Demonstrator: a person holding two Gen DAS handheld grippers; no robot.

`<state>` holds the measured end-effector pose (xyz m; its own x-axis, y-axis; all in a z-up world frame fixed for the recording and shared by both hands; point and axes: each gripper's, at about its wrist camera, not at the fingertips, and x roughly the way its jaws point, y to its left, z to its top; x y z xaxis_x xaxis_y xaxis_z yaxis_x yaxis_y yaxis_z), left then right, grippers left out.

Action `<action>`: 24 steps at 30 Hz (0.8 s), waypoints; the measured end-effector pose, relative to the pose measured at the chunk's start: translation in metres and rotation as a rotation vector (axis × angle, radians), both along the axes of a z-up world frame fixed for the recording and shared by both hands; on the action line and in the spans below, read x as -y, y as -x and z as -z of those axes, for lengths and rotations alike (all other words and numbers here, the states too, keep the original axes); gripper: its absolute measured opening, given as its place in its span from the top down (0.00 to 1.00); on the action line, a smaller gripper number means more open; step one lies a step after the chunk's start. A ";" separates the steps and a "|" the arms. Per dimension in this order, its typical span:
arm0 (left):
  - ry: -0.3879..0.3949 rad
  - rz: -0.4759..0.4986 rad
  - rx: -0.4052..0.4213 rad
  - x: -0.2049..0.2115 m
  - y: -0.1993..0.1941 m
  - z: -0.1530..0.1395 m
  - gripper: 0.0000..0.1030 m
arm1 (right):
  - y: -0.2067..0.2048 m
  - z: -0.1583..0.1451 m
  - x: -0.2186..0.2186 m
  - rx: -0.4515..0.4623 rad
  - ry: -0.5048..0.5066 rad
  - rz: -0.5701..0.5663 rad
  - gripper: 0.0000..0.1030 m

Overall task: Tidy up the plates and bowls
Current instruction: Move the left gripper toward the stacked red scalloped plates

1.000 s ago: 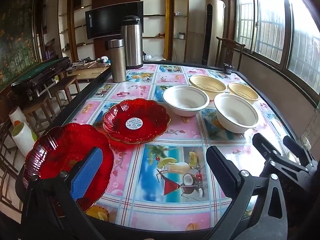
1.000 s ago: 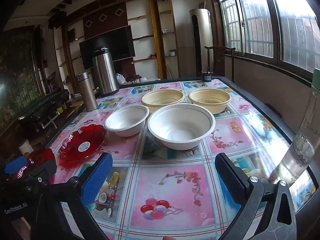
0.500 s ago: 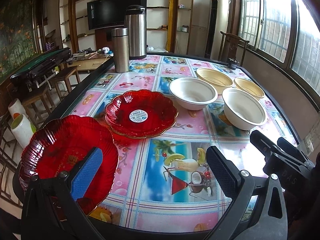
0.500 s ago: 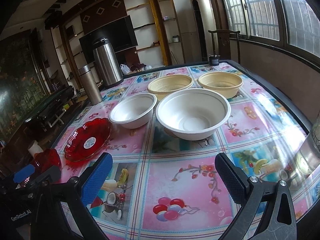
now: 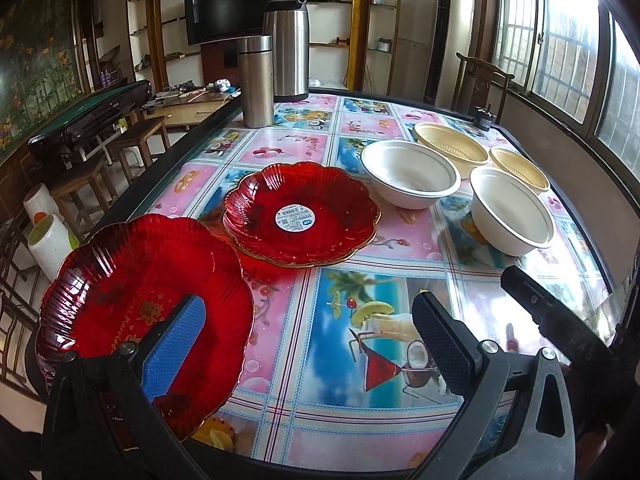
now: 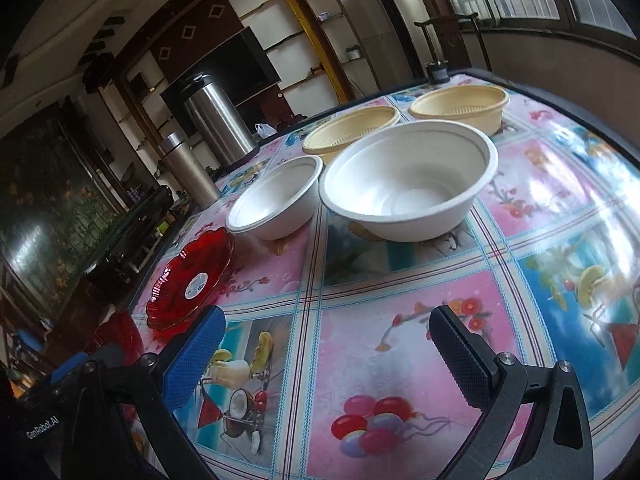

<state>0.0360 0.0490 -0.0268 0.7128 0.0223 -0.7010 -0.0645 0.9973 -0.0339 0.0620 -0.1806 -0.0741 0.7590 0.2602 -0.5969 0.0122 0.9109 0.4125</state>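
Two red scalloped plates lie on the table: the near red plate (image 5: 120,288) at the front left corner, and a stickered red plate (image 5: 300,212) (image 6: 190,280) behind it. Two white bowls (image 5: 410,172) (image 5: 512,208) stand to the right; in the right wrist view they are the small one (image 6: 276,200) and the large one (image 6: 408,180). Two yellow baskets (image 5: 450,148) (image 5: 520,168) sit behind them. My left gripper (image 5: 308,308) is open, its blue finger over the near plate. My right gripper (image 6: 326,316) is open, low over the table before the large bowl.
Two steel flasks (image 5: 256,80) (image 5: 286,44) stand at the table's far left. The patterned tablecloth (image 5: 360,240) covers a dark-rimmed table. Stools (image 5: 80,176) and a green-topped table (image 5: 88,112) stand left. A wooden chair (image 5: 480,80) and windows are at the far right.
The left gripper has edged forward over the near red plate. The right gripper has dropped lower, tilted and come closer to the white bowls. Both stay open.
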 end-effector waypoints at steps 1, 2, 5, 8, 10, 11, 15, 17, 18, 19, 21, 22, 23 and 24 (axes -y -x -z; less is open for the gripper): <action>-0.003 -0.001 0.000 0.000 -0.001 0.000 0.00 | -0.002 0.002 0.003 -0.008 -0.020 0.004 0.01; -0.008 -0.002 -0.001 0.000 -0.002 -0.001 0.00 | -0.002 0.003 0.006 -0.011 -0.034 0.012 0.00; -0.011 -0.006 -0.002 -0.001 -0.003 -0.002 0.00 | -0.003 0.004 0.006 -0.014 -0.044 0.013 0.00; -0.017 -0.013 -0.011 -0.004 -0.006 -0.001 0.00 | -0.007 0.007 0.003 -0.030 -0.038 -0.007 0.00; -0.017 -0.019 -0.018 -0.005 -0.007 0.000 0.00 | -0.008 0.008 0.003 -0.037 -0.037 -0.008 0.00; -0.019 -0.021 -0.022 -0.005 -0.008 0.000 0.00 | -0.008 0.008 0.003 -0.038 -0.038 -0.008 0.00; -0.026 -0.029 -0.029 -0.009 -0.009 -0.001 0.00 | -0.008 0.009 0.003 -0.045 -0.039 -0.012 0.00; -0.031 -0.031 -0.032 -0.010 -0.010 -0.003 0.00 | -0.009 0.009 0.002 -0.047 -0.034 -0.014 0.00; -0.031 -0.029 -0.037 -0.012 -0.011 -0.006 0.00 | -0.011 0.009 0.001 -0.050 -0.029 -0.015 0.00; -0.031 -0.025 -0.042 -0.013 -0.012 -0.008 0.00 | -0.012 0.009 0.000 -0.056 -0.022 -0.021 0.00; -0.030 -0.012 -0.058 -0.019 -0.017 -0.016 0.00 | -0.019 0.007 -0.005 -0.067 -0.025 -0.047 0.00; -0.025 -0.006 -0.068 -0.023 -0.020 -0.021 0.00 | -0.025 0.006 -0.008 -0.080 -0.033 -0.063 0.00; -0.018 -0.002 -0.075 -0.027 -0.024 -0.026 0.00 | -0.032 0.003 -0.012 -0.094 -0.050 -0.078 0.00; 0.003 0.005 -0.089 -0.035 -0.029 -0.034 0.00 | -0.039 0.000 -0.014 -0.105 -0.076 -0.093 0.00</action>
